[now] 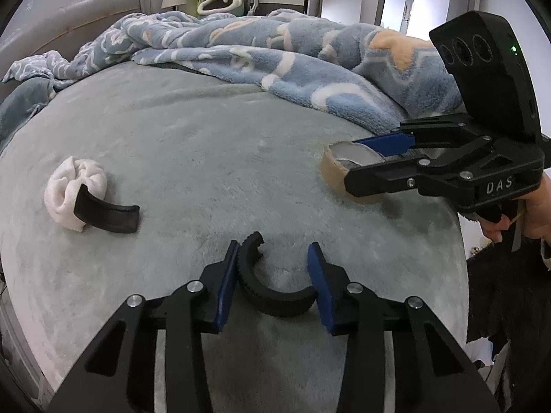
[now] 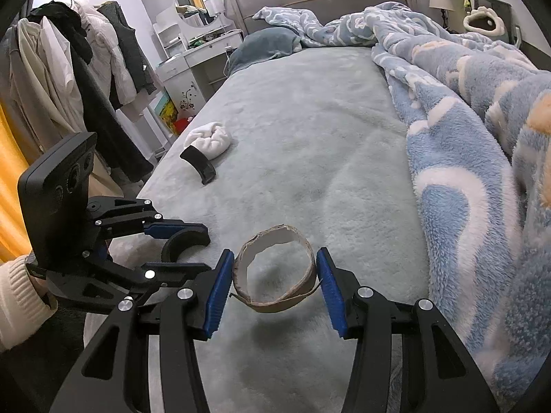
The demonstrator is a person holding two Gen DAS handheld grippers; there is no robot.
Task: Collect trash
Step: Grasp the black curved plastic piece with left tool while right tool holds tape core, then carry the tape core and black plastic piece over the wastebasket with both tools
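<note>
While the right claw [image 2: 275, 289] grips the cardboard ring [image 2: 275, 272] above the bed [image 2: 310, 120], the left claw [image 1: 273, 287] clamps the black curved piece [image 1: 272, 296] at the near edge; the second black piece [image 1: 108, 211] and white wad [image 1: 74, 189] lie far left, nearer the left claw.
</note>
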